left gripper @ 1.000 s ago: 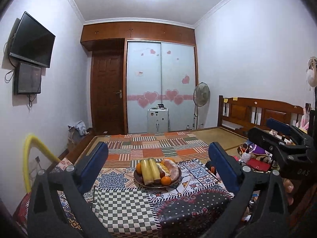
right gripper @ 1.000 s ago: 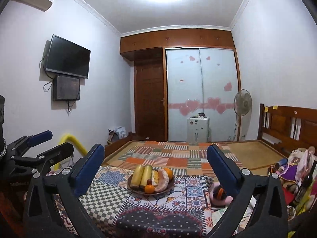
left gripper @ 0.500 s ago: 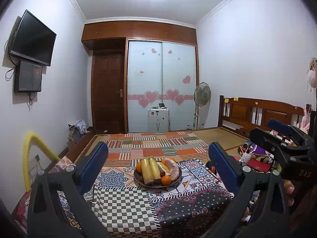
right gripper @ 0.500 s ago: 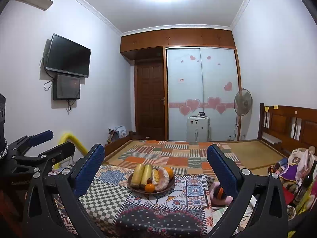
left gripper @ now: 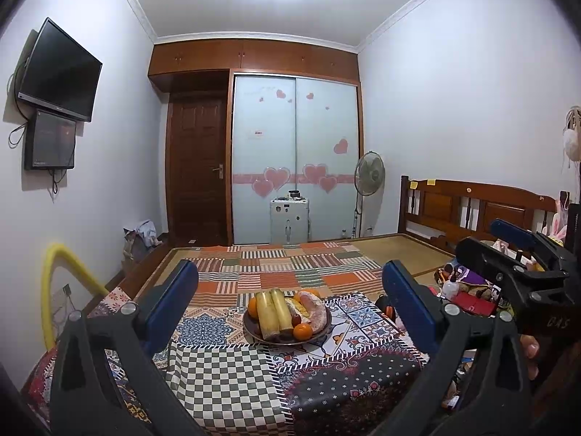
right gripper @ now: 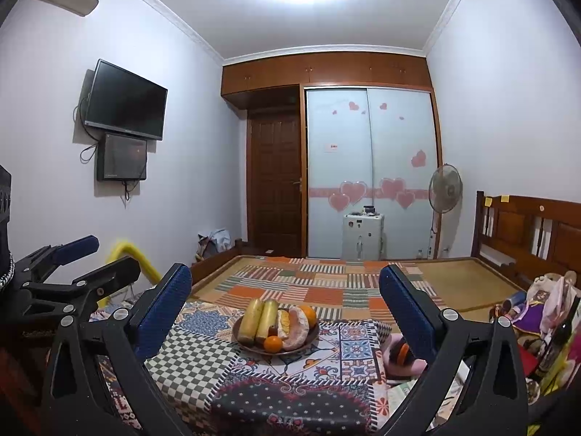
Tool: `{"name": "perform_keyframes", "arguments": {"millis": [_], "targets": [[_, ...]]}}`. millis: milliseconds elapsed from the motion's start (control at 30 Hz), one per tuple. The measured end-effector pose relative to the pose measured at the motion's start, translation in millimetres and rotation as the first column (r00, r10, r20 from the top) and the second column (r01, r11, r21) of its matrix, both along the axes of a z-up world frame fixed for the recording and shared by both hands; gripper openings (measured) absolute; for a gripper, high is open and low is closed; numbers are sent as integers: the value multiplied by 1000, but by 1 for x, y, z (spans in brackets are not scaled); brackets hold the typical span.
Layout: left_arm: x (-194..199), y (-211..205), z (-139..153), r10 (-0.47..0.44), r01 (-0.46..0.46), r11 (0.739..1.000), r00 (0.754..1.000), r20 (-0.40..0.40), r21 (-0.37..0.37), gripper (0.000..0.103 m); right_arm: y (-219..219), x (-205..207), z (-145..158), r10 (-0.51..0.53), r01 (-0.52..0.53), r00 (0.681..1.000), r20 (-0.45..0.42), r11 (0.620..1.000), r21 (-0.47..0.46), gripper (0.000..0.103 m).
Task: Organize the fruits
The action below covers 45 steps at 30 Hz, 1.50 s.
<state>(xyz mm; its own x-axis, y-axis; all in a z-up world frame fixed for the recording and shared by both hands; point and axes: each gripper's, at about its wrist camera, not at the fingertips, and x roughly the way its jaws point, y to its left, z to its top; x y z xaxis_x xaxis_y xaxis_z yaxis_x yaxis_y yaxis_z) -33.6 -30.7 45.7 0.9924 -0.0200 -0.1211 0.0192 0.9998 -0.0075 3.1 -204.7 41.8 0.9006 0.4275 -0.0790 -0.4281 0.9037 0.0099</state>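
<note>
A dark round plate (left gripper: 254, 332) of fruit sits on a small table with a patchwork cloth (left gripper: 225, 385). It holds two yellow bananas (left gripper: 273, 312), several oranges (left gripper: 302, 331) and a pale reddish fruit (left gripper: 315, 310). My left gripper (left gripper: 290, 290) is open and empty, held back from the plate. My right gripper (right gripper: 285, 290) is open and empty too, also short of the plate (right gripper: 312, 336). Each gripper shows in the other's view, the right one at the right edge (left gripper: 508, 254), the left one at the left edge (right gripper: 72, 265).
A bed with a striped patchwork cover (left gripper: 290, 265) lies behind the table, with a wooden headboard (left gripper: 472, 210) on the right. A yellow tube (left gripper: 61, 283) stands at the left. Clutter and bottles (right gripper: 544, 312) lie to the right of the table.
Both views have shifted only slightly. The plate and fruit lie as before, and both grippers stay open.
</note>
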Motion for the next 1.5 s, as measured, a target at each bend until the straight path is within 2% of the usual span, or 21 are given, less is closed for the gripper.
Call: {"name": "perform_keyframes", "arguments": {"millis": [1500], "targets": [[0, 2, 0, -10, 10, 1000, 1000, -17, -21, 103, -2, -2, 2, 26, -26, 1000, 0, 999, 37, 103]]}}
